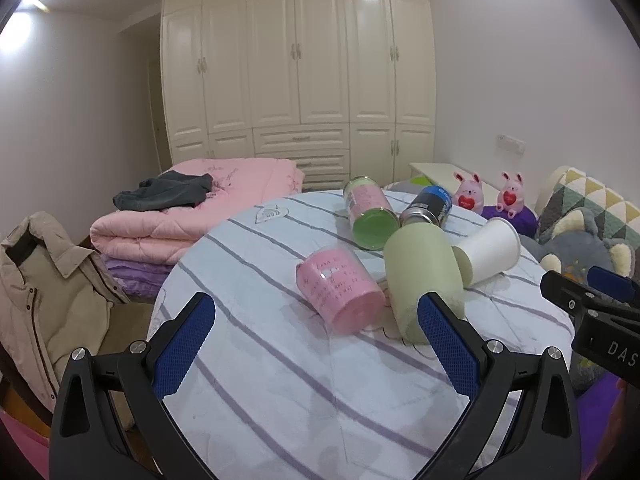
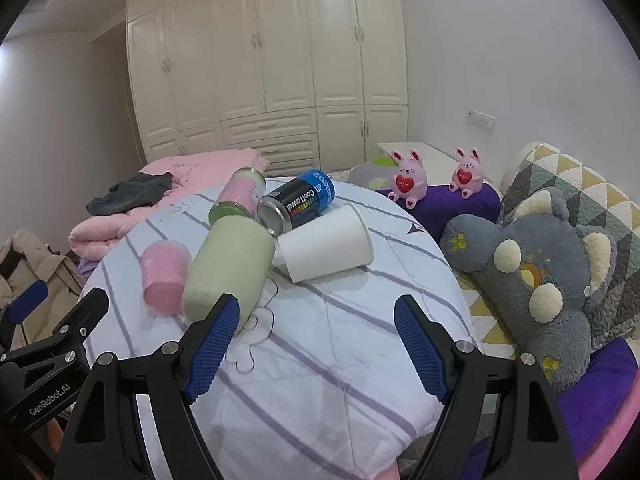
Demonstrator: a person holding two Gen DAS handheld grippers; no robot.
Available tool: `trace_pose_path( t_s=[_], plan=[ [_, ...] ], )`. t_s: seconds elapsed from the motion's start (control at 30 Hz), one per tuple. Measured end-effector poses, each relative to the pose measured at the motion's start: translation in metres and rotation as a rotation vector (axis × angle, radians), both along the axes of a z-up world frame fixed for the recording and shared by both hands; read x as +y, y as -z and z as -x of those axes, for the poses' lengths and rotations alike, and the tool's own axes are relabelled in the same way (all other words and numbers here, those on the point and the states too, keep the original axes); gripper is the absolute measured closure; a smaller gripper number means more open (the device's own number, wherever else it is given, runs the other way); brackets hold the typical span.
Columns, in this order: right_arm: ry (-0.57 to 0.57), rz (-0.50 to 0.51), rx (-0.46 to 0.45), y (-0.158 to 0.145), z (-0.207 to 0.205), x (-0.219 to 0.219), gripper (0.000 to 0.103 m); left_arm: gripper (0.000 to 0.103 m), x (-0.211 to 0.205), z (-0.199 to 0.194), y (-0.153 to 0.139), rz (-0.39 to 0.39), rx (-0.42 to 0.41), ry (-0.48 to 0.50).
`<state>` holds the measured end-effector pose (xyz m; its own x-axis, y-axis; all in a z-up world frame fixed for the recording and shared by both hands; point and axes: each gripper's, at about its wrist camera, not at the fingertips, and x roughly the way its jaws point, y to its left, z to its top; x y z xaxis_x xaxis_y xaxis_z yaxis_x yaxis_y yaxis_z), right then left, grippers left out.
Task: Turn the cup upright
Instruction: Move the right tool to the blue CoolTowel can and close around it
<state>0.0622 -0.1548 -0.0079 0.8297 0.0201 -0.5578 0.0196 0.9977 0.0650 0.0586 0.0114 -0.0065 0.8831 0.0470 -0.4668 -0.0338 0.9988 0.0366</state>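
Several cups lie on their sides on a round table with a striped cloth [image 1: 280,380] [image 2: 340,360]. A pink cup [image 1: 340,292] [image 2: 165,276], a pale green cup [image 1: 424,276] [image 2: 230,268] and a white paper cup [image 1: 490,254] [image 2: 328,244] lie nearest. Behind them lie a pink-and-green jar [image 1: 370,210] [image 2: 238,196] and a black-and-blue can [image 1: 428,206] [image 2: 298,202]. My left gripper [image 1: 316,320] is open and empty, just short of the pink and green cups. My right gripper [image 2: 316,324] is open and empty, in front of the green and white cups.
A folded pink quilt [image 1: 192,216] with grey clothing lies behind the table on the left. A beige coat [image 1: 52,292] hangs on a chair at left. A grey plush toy [image 2: 540,276], two pink plush rabbits [image 2: 408,178] and a patterned pillow sit at right. White wardrobes fill the back wall.
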Motion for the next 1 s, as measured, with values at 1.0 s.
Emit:
trace_pose_path(
  t_s=[1.0],
  plan=[
    [0.011,-0.143,0.335,-0.010,-0.208,0.012,0.022,0.001,0.024,-0.211,-0.028,-0.037,0.208,0.066]
  ],
)
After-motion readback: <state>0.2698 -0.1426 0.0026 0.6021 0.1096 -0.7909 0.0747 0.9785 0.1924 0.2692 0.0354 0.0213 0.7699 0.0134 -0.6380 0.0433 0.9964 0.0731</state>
